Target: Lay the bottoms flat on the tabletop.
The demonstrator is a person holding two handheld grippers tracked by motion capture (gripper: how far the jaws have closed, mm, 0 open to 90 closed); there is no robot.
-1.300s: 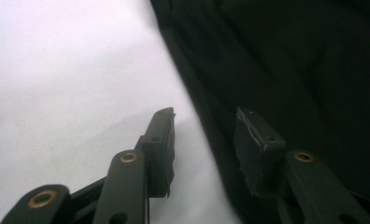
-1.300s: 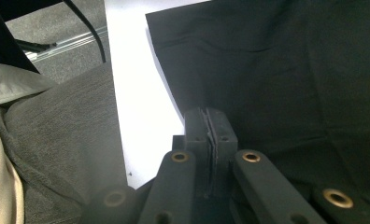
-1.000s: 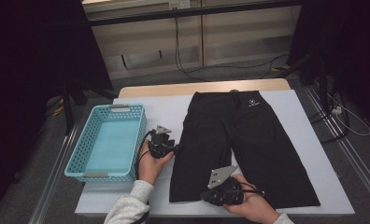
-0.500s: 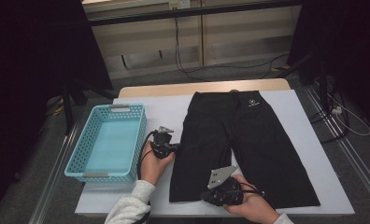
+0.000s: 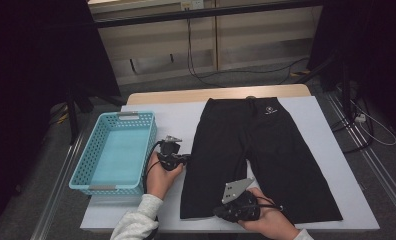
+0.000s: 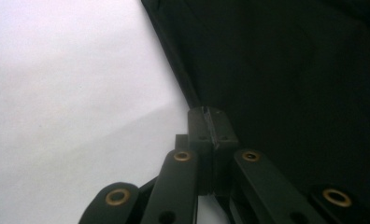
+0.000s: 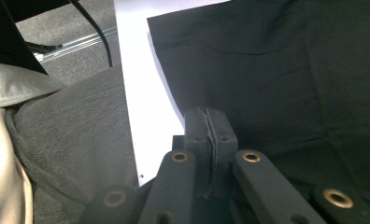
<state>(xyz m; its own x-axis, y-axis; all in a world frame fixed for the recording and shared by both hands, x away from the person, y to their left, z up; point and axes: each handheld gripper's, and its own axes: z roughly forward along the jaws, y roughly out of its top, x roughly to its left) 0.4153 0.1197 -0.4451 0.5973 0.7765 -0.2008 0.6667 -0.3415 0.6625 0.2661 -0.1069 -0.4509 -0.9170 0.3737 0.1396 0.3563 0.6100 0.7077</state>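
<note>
A pair of black shorts (image 5: 266, 150) lies flat on the white table (image 5: 171, 122), waistband at the far side. My left gripper (image 5: 186, 159) is at the outer edge of the shorts' left leg. In the left gripper view its pads (image 6: 212, 123) are pressed together right on the edge of the shorts (image 6: 290, 70). My right gripper (image 5: 220, 212) is at the near hem of the same leg. In the right gripper view it (image 7: 211, 126) is shut with a fold of the shorts (image 7: 267, 60) pinched between its pads.
A light blue plastic basket (image 5: 86, 165) stands on the table's left part, just beside my left hand. Behind the table run cables on the floor and a dark stand at the right. The person's grey sleeve (image 7: 71, 135) lies close to the right gripper.
</note>
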